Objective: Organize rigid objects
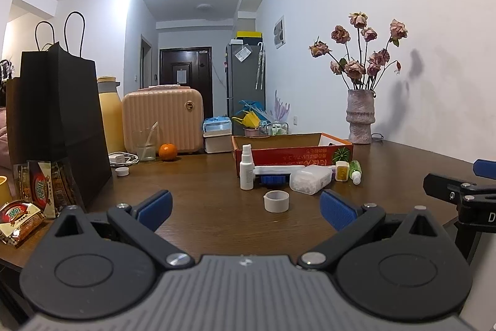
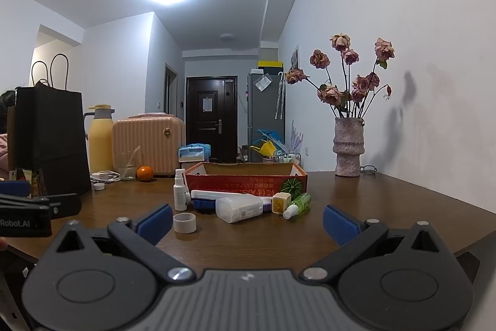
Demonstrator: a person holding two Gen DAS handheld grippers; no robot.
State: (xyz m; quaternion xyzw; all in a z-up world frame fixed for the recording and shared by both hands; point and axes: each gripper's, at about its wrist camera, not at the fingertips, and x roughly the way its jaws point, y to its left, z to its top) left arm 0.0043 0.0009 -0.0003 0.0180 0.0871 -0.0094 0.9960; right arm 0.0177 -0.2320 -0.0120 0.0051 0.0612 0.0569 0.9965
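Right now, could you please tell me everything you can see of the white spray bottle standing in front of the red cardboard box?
The white spray bottle is a slim plastic-looking cylinder with a narrower white pump head and small dark print on its body. It stands upright on the brown wooden table, by the left front corner of the red cardboard box. Whether it touches the box cannot be told. Neither gripper holds it.

Left claw [image 1: 246, 211] spread wide, grey tape roll [image 1: 276, 201] ahead, red box [image 1: 291, 150]
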